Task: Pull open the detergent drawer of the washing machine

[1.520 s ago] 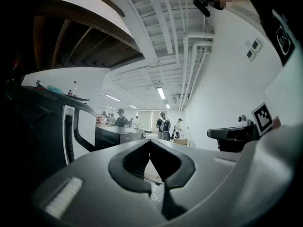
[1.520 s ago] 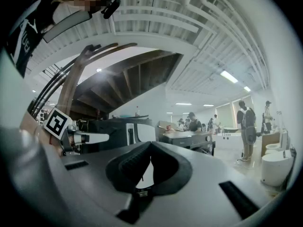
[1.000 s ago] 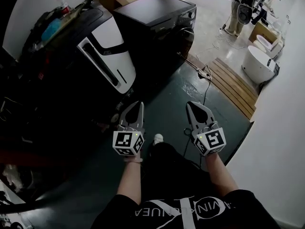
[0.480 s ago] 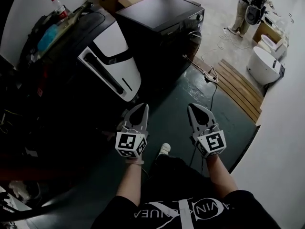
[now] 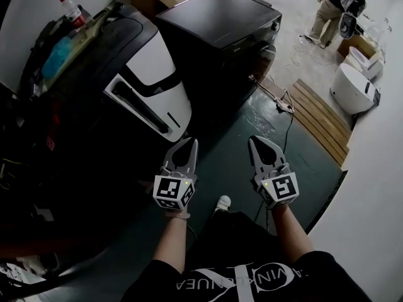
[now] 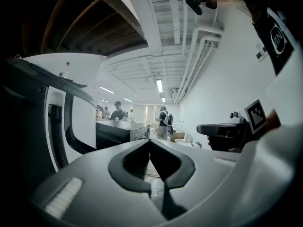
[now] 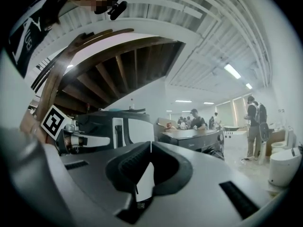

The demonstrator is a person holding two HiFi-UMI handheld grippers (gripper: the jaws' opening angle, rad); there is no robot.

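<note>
My left claw (image 5: 189, 142): shut tight, nothing in it, pointing level ahead.
My right claw (image 5: 255, 140): shut too and empty, next to the left one with a gap between.
Below my claws: dark green floor (image 5: 217, 140) and my shoe (image 5: 222, 202).
Washing machine (image 5: 217, 24): the black box ahead of both claws, well apart from them.
Detergent drawer: maybe up on the front of the washing machine, but it is too dark for me to pick it out.
Left side: a big white and black machine (image 5: 151, 68), with a bottle (image 5: 70, 10) up behind it.
Right side: wooden boards (image 5: 318, 115) on the floor.
</note>
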